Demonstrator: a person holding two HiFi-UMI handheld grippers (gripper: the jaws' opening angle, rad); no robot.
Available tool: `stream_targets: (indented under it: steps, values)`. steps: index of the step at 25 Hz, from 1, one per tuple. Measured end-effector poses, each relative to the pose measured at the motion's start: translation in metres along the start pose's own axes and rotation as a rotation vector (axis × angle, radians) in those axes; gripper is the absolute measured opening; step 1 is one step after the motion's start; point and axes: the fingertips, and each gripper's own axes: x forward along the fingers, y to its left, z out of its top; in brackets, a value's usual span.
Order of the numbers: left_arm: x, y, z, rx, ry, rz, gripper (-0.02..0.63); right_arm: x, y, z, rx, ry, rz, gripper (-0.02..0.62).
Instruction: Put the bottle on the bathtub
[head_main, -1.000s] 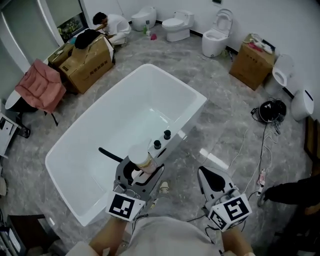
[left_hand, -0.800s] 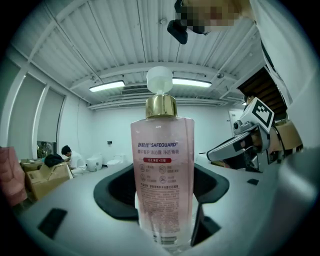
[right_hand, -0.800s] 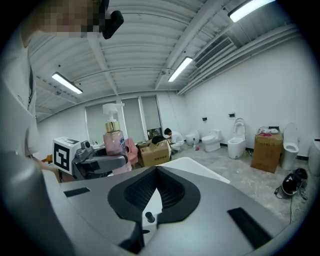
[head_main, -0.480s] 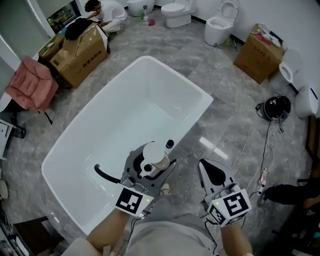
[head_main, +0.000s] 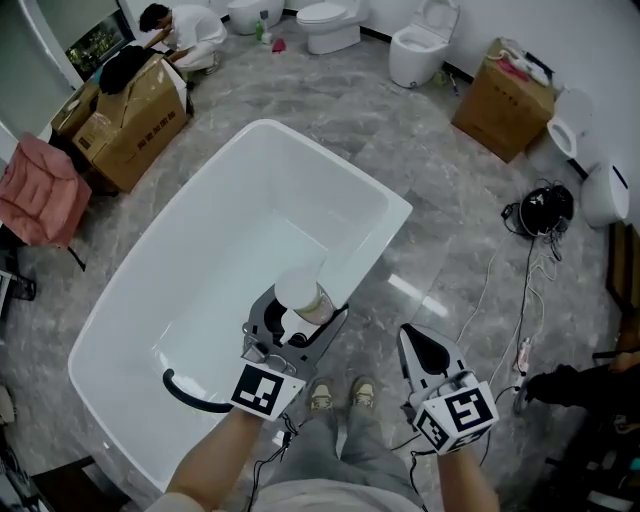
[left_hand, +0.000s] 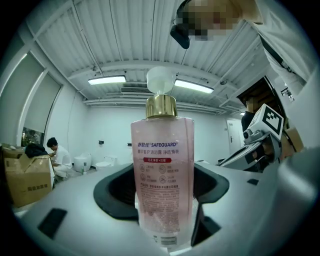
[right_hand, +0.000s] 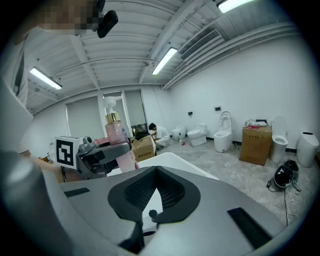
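A pink soap bottle (left_hand: 162, 165) with a gold collar and white pump stands upright between the jaws of my left gripper (left_hand: 162, 202), which is shut on it. From the head view, the left gripper (head_main: 298, 318) holds the bottle (head_main: 301, 291) over the near long rim of the white bathtub (head_main: 345, 172). My right gripper (head_main: 415, 346) hangs to the right, over the grey floor and apart from the tub, jaws together and holding nothing. The right gripper view shows its own shut jaws (right_hand: 156, 185), with the bottle (right_hand: 115, 133) off to the left.
A black spout (head_main: 186, 393) curves over the tub's near rim at left. My shoes (head_main: 337, 394) stand beside the tub. Cardboard boxes (head_main: 128, 110) and a crouching person (head_main: 178, 30) are at back left. Toilets (head_main: 418, 48) line the far wall. Cables and a black object (head_main: 541, 212) lie at right.
The head view has swung, so the tub sits lower and further left. My left gripper with the bottle has moved onward over the near rim and now covers the black knobs. The right gripper has barely moved.
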Motion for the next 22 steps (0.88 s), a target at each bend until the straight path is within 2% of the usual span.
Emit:
stream_targets:
  steps: [7,12,22]
  values:
    - [0.049,0.008,-0.062,-0.004,0.015,0.004,0.316,0.043,-0.051,-0.040,0.017,0.022,0.018,0.028]
    - [0.081,0.013,-0.120,-0.021,0.040,0.017,0.318,0.084,-0.078,-0.066,0.023,0.034,0.048,0.028]
    - [0.125,0.004,-0.226,0.087,0.140,-0.025,0.318,0.131,-0.125,-0.116,0.041,0.041,0.064,0.028]
